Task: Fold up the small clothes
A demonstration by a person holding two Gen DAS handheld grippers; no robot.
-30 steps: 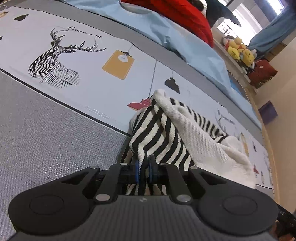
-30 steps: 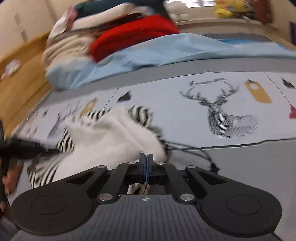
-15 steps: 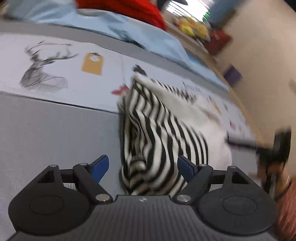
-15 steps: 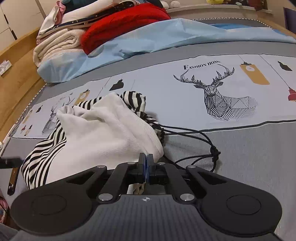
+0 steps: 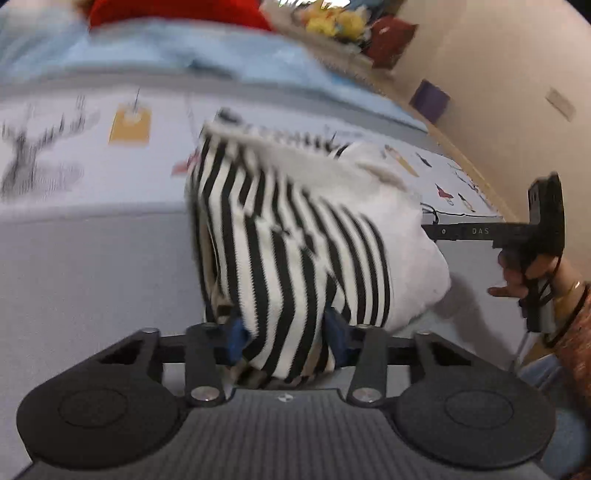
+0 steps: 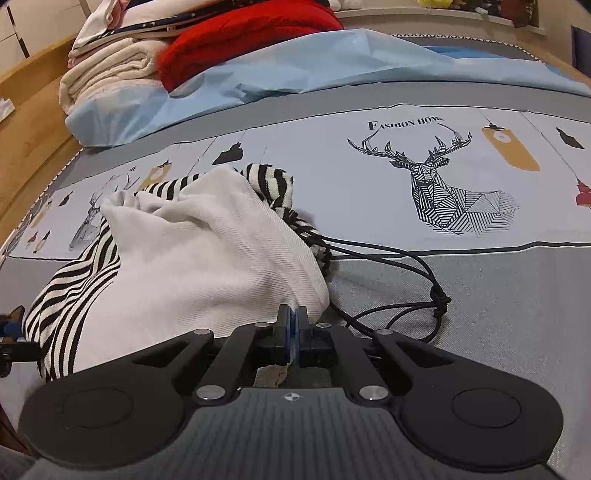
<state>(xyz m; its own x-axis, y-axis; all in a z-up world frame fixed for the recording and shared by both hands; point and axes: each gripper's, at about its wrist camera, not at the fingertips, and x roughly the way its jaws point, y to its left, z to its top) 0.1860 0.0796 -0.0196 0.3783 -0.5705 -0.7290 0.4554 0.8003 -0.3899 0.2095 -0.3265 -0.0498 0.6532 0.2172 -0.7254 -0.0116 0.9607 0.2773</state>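
the striped garment (image 5: 295,236), black-and-white on one face and plain white on the other, lies bunched on the printed bedspread (image 6: 369,177), straddling the line where the pale deer-print band meets the grey part nearest us. in the left wrist view a thick fold of its striped side stands between our left gripper (image 5: 286,334) fingers; the jaws are closing on that fold, with the blue pads (image 5: 236,332) against the cloth on either side. that view is blurred, so we cannot tell how firmly they press. our right gripper (image 6: 291,332) has its jaws pressed together on the near edge of the white side. a thin dark cord (image 6: 406,266) runs out from under the garment and loops across the grey fabric to the right. at the head of the bed we see a light blue sheet (image 6: 295,70), a red blanket (image 6: 243,33) and folded cream towels (image 6: 110,70).
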